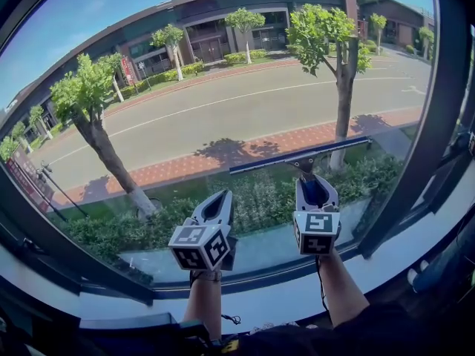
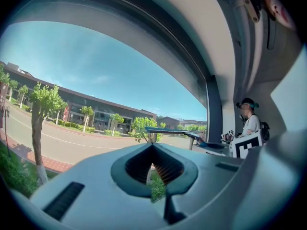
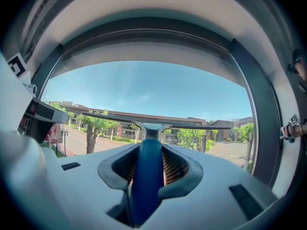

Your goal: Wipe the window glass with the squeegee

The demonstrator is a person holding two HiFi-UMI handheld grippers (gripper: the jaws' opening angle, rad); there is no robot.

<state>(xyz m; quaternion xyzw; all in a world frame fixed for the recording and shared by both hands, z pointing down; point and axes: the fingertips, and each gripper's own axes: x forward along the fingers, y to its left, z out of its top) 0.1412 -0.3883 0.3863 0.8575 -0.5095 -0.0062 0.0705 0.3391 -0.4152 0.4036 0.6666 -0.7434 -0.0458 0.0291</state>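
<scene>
Two tools are up at the window glass point(image 1: 223, 87) in the head view: the left hand-held gripper point(image 1: 217, 201) idles low by the sill, and the right hand-held gripper point(image 1: 315, 186) carries the squeegee point(image 1: 297, 156), its blade slanting across the lower pane just beyond the jaw tips. To my eye the risk is that the round handle twists in the grip, or one blade end lifts, leaving streaks; whether the rubber sits flush on the glass I cannot tell. In the left gripper view its jaws meet at the tips with only greenery showing through the gap, and the squeegee point(image 2: 172, 131) is off to its right. In the right gripper view the jaws are clamped on the blue handle point(image 3: 146, 176), which runs straight ahead to the blade point(image 3: 192, 125).
</scene>
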